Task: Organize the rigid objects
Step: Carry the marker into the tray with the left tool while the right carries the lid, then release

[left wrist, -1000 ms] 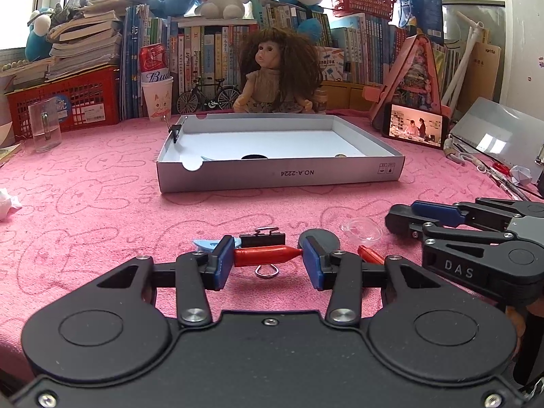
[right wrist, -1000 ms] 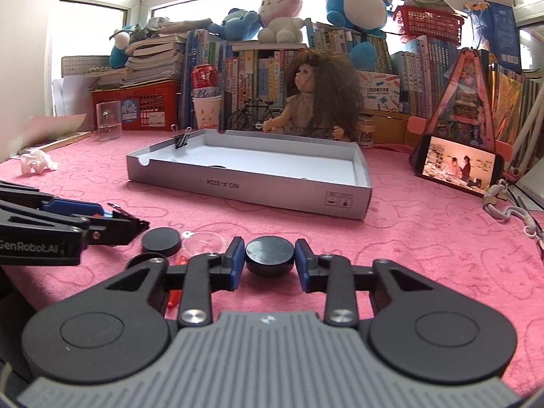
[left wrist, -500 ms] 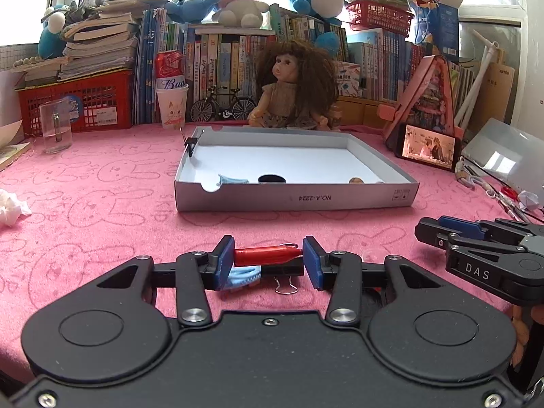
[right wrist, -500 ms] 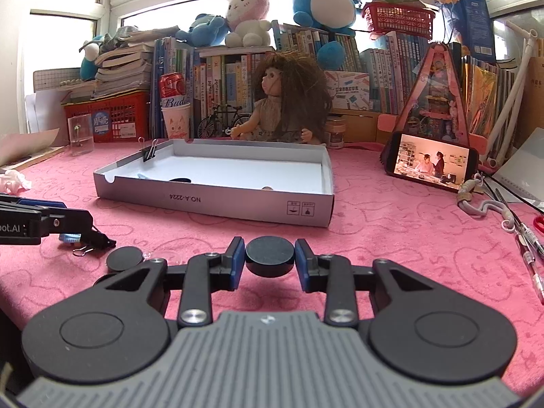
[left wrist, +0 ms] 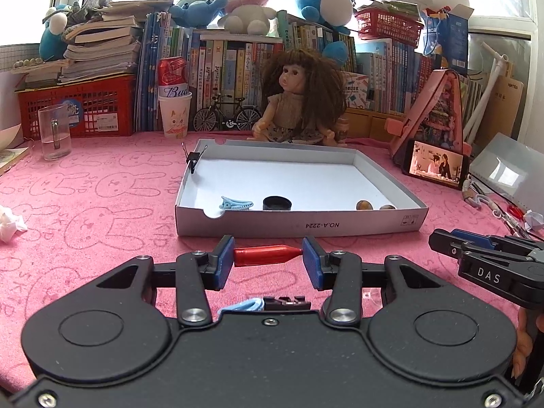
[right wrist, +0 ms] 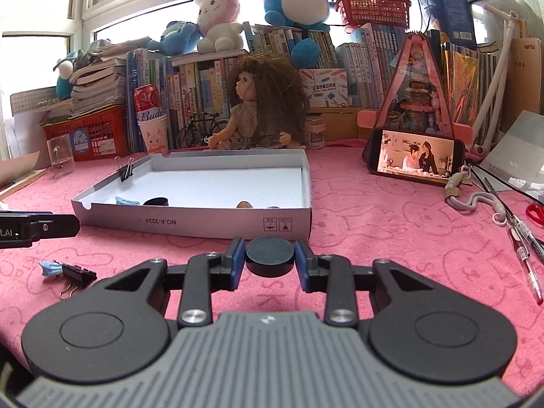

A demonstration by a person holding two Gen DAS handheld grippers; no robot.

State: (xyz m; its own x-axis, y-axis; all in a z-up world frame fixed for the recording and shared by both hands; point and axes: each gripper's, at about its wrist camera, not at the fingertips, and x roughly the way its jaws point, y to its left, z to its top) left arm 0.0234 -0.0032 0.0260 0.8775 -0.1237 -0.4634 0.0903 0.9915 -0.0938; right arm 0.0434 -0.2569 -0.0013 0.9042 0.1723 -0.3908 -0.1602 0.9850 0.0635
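Note:
My left gripper is shut on a red pen cap, held above the pink cloth just in front of the shallow white cardboard tray. My right gripper is shut on a black round lid, also close to the tray's front wall. Inside the tray lie a blue clip, a black lid and two small brown pieces. A black binder clip grips the tray's left wall. A blue clip and a black binder clip lie on the cloth below my left gripper.
A doll, books, a red basket, a glass and a paper cup line the back. A phone stands at the right, with pens and scissors on the cloth. A crumpled tissue lies at the left.
Both grippers have risen from the cloth and moved toward the tray, each carrying its object. The clips and another black lid stay behind on the cloth.

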